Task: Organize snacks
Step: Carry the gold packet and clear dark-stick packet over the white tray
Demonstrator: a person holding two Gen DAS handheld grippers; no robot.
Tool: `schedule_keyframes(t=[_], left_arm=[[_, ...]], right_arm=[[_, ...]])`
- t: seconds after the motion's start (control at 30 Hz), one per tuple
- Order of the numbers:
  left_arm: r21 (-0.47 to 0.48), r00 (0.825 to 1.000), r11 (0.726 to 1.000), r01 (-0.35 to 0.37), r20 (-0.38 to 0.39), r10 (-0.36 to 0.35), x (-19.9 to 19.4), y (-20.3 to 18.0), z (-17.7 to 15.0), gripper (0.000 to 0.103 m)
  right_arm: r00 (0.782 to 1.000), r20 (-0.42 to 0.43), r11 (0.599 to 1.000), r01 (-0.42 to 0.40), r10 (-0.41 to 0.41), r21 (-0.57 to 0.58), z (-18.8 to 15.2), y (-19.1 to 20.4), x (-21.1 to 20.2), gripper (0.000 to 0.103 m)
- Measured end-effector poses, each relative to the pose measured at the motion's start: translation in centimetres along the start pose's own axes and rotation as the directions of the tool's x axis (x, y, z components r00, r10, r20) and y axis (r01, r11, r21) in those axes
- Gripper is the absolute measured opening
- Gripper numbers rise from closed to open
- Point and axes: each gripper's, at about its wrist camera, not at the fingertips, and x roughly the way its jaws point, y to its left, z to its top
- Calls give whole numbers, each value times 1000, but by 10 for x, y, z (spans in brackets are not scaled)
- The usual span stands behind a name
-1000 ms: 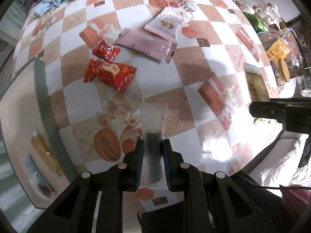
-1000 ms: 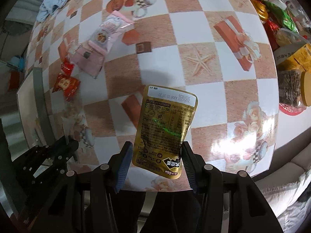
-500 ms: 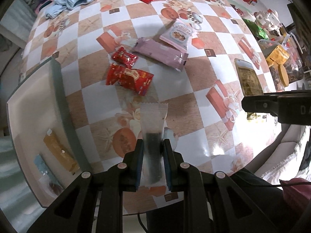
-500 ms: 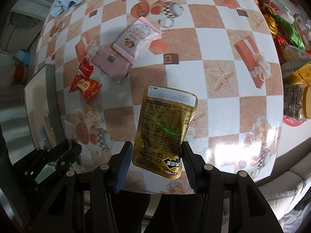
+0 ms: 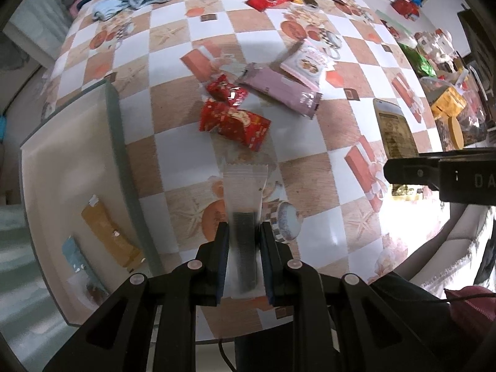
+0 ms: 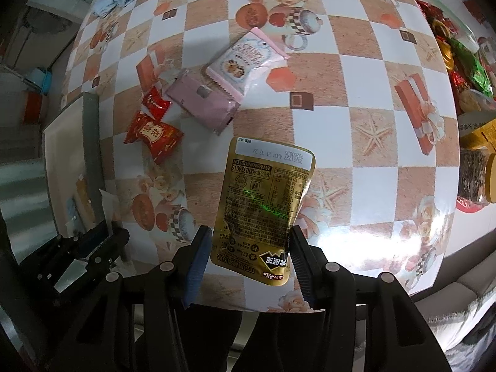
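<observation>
Jaws of my left gripper (image 5: 244, 259) clamp a clear packet (image 5: 245, 192); my right gripper (image 6: 249, 259) clamps a gold pouch (image 6: 263, 204). Both hang above the surface (image 6: 365, 71), near the tray (image 5: 62, 167).

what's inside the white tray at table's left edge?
In the tray, three flat packets lie side by side: a yellow-orange packet, a light blue packet, and a clear packet with something dark inside. From the right wrist view the tray's wall and the left hand-held gripper cover most of it.
</observation>
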Motion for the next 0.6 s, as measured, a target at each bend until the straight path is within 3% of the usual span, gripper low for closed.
schedule_keyframes(t=[0.6], left_arm=[[-177,999,984,-12,29,18,-12,64,-16,21]], right_arm=[[1000,-6,992,6,-7,-129,10,55,-3,52]])
